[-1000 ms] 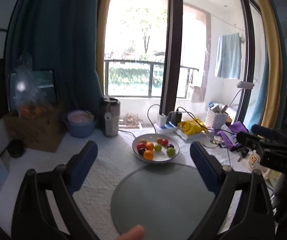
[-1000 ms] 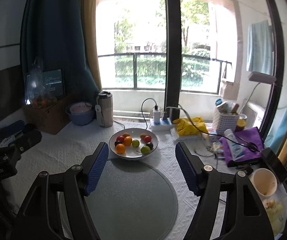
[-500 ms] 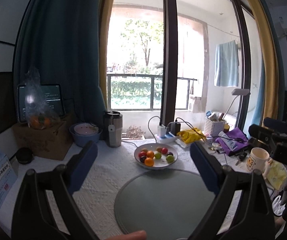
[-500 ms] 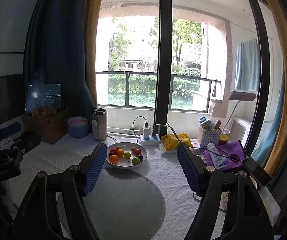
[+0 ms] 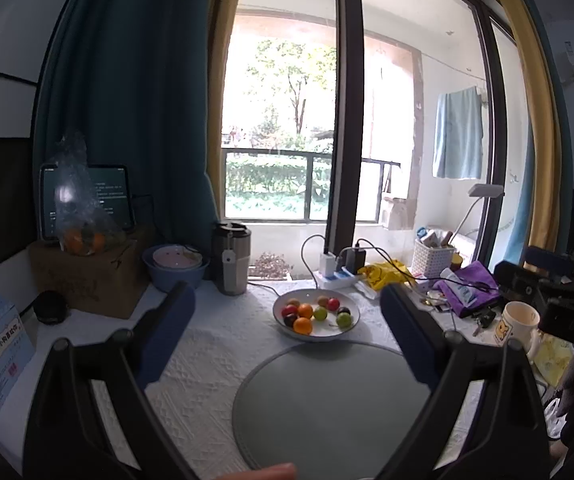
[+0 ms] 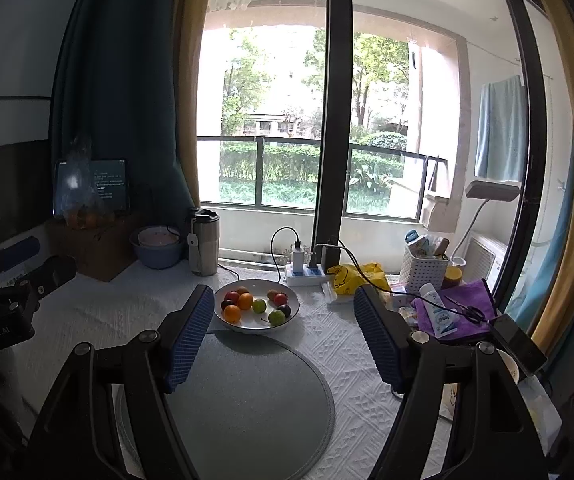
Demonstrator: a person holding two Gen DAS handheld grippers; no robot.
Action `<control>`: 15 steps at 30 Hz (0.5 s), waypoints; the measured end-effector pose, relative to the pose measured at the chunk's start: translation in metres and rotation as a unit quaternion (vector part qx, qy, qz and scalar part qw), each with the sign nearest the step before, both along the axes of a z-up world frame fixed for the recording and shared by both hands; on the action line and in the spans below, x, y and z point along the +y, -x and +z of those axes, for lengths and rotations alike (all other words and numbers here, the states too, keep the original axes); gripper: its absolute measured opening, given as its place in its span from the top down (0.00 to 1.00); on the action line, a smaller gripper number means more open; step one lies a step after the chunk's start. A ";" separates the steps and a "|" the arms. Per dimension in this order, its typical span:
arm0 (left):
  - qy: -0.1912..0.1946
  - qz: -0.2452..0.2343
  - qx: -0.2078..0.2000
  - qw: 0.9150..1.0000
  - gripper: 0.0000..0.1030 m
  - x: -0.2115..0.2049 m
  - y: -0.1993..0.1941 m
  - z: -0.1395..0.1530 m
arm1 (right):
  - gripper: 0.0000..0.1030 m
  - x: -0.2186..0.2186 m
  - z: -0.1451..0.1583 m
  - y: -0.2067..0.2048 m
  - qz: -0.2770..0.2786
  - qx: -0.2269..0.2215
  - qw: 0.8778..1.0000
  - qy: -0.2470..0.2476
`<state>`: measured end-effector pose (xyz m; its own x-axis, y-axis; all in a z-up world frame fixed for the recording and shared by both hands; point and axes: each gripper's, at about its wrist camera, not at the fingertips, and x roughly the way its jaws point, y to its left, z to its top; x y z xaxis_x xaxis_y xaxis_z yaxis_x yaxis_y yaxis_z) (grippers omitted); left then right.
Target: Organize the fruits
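Both tongs, left [image 5: 287, 332] and right [image 6: 281, 332], hover level (spread wide, gripping nothing) before the fruit plate [image 6: 291, 312].

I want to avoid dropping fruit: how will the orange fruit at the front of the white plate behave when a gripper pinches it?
The orange fruit looks round and smooth, so it may slip or roll out. It touches neighbours on the white plate, so these could be nudged. It seems small, probably light.
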<state>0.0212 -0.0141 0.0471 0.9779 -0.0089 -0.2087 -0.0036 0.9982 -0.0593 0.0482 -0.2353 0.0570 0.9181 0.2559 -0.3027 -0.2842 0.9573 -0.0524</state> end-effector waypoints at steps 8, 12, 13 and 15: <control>0.001 -0.001 0.002 1.000 0.08 0.000 0.000 0.000 | 0.27 0.000 0.000 0.000 0.000 -0.001 1.000 0.001; 0.000 -0.001 0.000 1.000 0.08 0.000 0.001 0.000 | 0.27 0.000 0.000 0.000 -0.001 0.000 1.000 0.000; 0.000 -0.002 0.000 1.000 0.08 -0.001 0.001 0.000 | 0.27 -0.001 0.000 0.001 -0.002 -0.001 1.000 -0.001; -0.001 -0.003 0.000 1.000 0.08 -0.001 0.001 0.000 | 0.27 -0.001 -0.001 0.001 -0.002 -0.001 1.000 -0.001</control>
<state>0.0198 -0.0155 0.0472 0.9780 -0.0134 -0.2083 0.0015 0.9984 -0.0571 0.0472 -0.2361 0.0564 0.9197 0.2525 -0.3007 -0.2800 0.9586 -0.0513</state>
